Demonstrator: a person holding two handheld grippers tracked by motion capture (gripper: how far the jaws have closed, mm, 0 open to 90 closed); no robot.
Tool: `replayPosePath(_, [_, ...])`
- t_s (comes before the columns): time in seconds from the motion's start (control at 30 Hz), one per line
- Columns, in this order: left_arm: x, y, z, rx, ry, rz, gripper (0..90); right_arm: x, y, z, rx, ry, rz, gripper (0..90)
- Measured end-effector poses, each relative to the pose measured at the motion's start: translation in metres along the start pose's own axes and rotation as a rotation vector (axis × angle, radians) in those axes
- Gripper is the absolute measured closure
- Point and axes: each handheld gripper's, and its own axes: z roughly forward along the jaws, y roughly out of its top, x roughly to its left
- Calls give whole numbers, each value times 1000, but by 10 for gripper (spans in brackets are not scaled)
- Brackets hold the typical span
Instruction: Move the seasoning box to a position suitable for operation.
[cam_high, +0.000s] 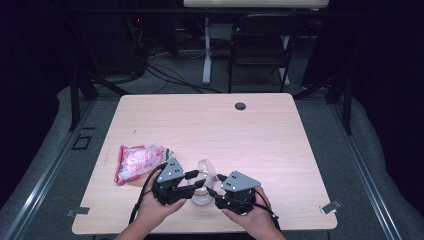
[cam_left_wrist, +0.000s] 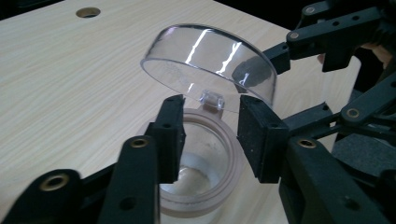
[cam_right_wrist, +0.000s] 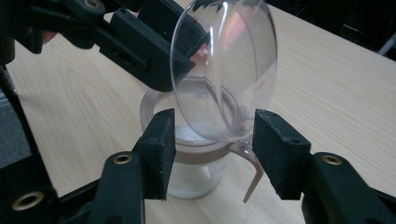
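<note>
Clear jar with hinged lid raised, near table front edge — left gripper and right gripper, hand-held, angled inward from either side, jaws apart, flanking the jar without pressing — snack packet to left.

A red-and-white packet lies crumpled on the near left part of the wooden table. A round dark grommet sits in the far edge of the tabletop, right of middle. Beyond the table a dark folding chair stands on the floor, with a white post and loose cables to its left.
</note>
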Motion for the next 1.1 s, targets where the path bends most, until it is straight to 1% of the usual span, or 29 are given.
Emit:
replayPosePath(0.07, [2, -2, 1, -9, 23, 1, 555, 0, 1, 1, -11, -10, 4, 523])
replayPosePath(0.13, [6, -5, 2, -2, 33, -8, 522, -2, 1, 2, -10, 8, 14, 530])
replayPosePath(0.3, [16, -15, 8, 50, 89, -19, 482, -2, 1, 3, -15, 7, 9, 526])
replayPosePath(0.37, [20, -19, 10, 67, 101, -30, 478, -3, 1, 3, -15, 8, 11, 526])
replayPosePath(0.43, [22, -23, 14, 83, 99, -56, 477, -4, 0, 3, -22, 12, 19, 527])
replayPosePath(0.5, [23, -26, 17, 103, 111, -54, 479, -6, 0, 3, -26, 16, 31, 527])
replayPosePath(0.53, [23, -28, 19, 99, 107, -56, 486, -6, 0, 2, -26, 17, 36, 527])
replayPosePath(0.57, [23, -29, 20, 89, 95, -67, 496, -7, 0, 2, -30, 17, 40, 527])
replayPosePath(0.63, [24, -30, 20, 81, 85, -67, 509, -8, 0, 1, -34, 20, 47, 527])
replayPosePath(0.73, [24, -31, 20, 71, 61, -74, 564, -10, -1, 0, -39, 17, 61, 527])
replayPosePath(0.8, [24, -31, 21, 66, 64, -74, 576, -11, -1, 0, -41, 18, 64, 527])
replayPosePath(0.93, [23, -32, 22, 60, 76, -73, 585, -14, -3, -2, -51, 19, 85, 529])
replayPosePath(1.0, [23, -32, 22, 59, 76, -76, 595, -17, -4, -4, -55, 14, 95, 540])
replayPosePath(1.1, [23, -33, 22, 58, 78, -76, 598, -23, -7, -6, -52, -8, 114, 562])
